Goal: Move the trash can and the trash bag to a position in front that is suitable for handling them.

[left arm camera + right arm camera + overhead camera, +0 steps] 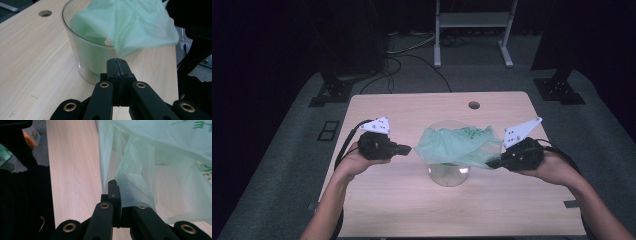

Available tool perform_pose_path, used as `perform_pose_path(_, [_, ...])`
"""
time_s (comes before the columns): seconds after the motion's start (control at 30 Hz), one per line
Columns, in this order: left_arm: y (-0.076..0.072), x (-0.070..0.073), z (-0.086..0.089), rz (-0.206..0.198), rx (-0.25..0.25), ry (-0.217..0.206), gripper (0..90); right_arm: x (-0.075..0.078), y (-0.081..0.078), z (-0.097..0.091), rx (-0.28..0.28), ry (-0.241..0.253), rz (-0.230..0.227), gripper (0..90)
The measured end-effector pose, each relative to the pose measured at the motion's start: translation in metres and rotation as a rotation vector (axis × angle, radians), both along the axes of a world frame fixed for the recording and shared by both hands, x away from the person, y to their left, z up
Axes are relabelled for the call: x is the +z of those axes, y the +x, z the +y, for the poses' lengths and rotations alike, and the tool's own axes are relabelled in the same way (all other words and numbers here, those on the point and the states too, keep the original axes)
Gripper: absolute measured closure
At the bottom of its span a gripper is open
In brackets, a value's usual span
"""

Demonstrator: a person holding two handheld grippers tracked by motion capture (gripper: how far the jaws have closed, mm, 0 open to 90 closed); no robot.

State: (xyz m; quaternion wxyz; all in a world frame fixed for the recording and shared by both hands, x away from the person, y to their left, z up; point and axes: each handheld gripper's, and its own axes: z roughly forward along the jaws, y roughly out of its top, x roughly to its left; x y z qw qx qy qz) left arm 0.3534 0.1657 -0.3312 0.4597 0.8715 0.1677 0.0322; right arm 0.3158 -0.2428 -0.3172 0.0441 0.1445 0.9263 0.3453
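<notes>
A clear glass bowl (pixel 448 176) (pixel 75 47) stands in the middle of the wooden table (pixel 402 205). A thin pale green plastic bag (pixel 457 144) (pixel 130 25) (pixel 155 157) lies in and over it, spread between my two grippers. On the bowl's left, my left gripper (pixel 408 148) (pixel 117 61) is shut, and the bag's edge narrows to a point right at its tips. To the bowl's right, the right gripper (pixel 492 162) (pixel 115 185) is shut on the bag's other edge, whose film runs between the jaws and covers one of them.
A round cable hole (pixel 474 105) (pixel 45 13) sits in the table's far side. Beyond the table stand a white frame (pixel 472 30) and two black stand bases (pixel 332 91) (pixel 559 87), with cables on the grey floor. Bare tabletop lies in front of the bowl.
</notes>
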Motion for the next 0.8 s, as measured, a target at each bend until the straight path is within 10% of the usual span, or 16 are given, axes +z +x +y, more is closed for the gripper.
perform_pose_path(0.3, [-0.003,-0.006,-0.003,0.013,-0.010,0.012,84.9,-0.007,0.004,0.001,0.000,-0.017,0.023,89.2])
perform_pose_path(0.8, [-0.014,0.026,-0.036,-0.100,-0.066,0.106,52.9,-0.005,0.004,0.003,0.002,-0.019,0.001,89.3])
